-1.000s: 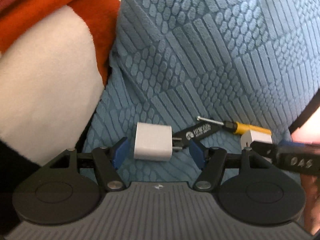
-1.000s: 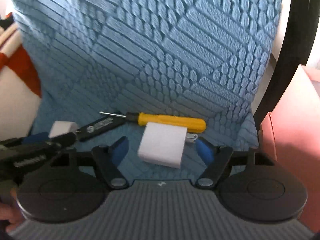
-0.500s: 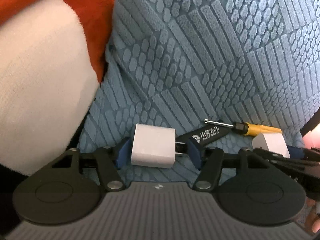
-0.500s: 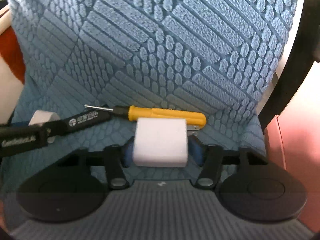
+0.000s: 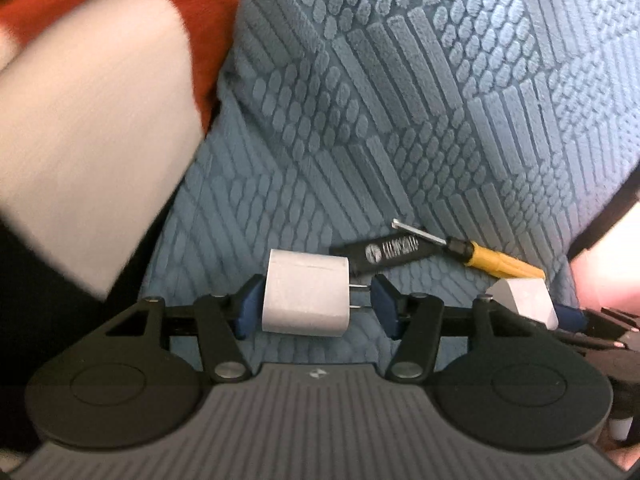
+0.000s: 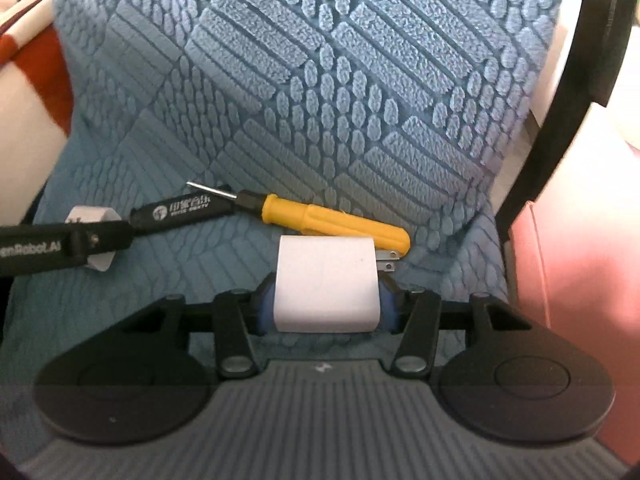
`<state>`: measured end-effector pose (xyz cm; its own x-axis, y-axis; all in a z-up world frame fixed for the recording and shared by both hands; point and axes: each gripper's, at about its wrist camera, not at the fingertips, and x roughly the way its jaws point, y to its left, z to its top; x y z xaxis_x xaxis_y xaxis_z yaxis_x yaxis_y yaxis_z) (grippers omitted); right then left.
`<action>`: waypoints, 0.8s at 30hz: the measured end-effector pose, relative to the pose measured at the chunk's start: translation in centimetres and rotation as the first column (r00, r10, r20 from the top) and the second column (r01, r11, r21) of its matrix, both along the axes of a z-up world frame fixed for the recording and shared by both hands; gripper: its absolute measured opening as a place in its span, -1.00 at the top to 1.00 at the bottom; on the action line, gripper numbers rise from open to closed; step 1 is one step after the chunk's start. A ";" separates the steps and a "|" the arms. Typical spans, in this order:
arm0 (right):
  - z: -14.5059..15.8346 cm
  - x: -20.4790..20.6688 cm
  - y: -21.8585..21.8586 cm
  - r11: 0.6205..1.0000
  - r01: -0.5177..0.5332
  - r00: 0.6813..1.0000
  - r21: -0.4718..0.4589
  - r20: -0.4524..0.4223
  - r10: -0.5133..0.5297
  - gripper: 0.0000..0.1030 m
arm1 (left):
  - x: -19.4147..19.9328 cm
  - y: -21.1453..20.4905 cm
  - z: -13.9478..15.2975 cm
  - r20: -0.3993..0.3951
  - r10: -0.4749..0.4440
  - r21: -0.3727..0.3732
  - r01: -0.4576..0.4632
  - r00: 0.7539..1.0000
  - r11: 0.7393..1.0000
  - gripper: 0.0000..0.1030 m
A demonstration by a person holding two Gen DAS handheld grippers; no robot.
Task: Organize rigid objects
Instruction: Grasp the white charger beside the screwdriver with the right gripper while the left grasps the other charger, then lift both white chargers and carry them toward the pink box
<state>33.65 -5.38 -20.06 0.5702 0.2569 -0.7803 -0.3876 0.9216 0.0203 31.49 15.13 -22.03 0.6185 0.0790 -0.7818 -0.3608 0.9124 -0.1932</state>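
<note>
Two white plug chargers lie low on a blue textured cushion (image 5: 400,120). My left gripper (image 5: 316,304) is shut on the left charger (image 5: 306,298) lengthwise, one blue pad on its body and the other against its prongs. My right gripper (image 6: 326,304) is shut on the right charger (image 6: 326,280), pads pressing both sides, prongs pointing right. Just behind both lie a yellow-handled screwdriver (image 6: 336,226) and a black stick with white print (image 6: 180,212), neither held. The right charger (image 5: 520,298) also shows at the right of the left wrist view.
An orange and white blanket (image 5: 80,140) bulges at the cushion's left. A black curved bar (image 6: 580,80) and a pink surface (image 6: 580,280) border the cushion on the right. The left gripper's black finger (image 6: 60,246) reaches in from the left of the right wrist view.
Both grippers stood open around their chargers and have closed onto them. The right charger now sits squarely between its pads. Both views have shifted slightly nearer the cushion.
</note>
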 end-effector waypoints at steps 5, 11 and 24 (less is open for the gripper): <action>0.9 -3.4 -0.7 1.000 -0.007 1.000 -0.012 0.004 0.007 -0.03 | -2.7 -1.0 0.7 0.001 -0.012 -0.035 0.012 1.000 0.999 -0.22; 2.1 -6.5 -1.9 1.000 -0.006 1.000 -0.016 0.012 0.006 -0.03 | -6.0 -1.8 0.6 -0.018 -0.011 -0.096 0.009 1.000 0.995 -0.23; 2.2 -12.2 -3.5 1.000 -0.023 0.998 -0.009 -0.061 0.022 -0.03 | -11.3 -4.0 2.3 0.005 0.003 -0.146 -0.002 1.000 0.989 -0.22</action>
<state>21.48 -8.89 -17.84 0.5159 0.2619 -0.8156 -0.4067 0.9128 0.0359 20.14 11.11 -19.76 0.6224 -0.0343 -0.7820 -0.3618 0.8733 -0.3263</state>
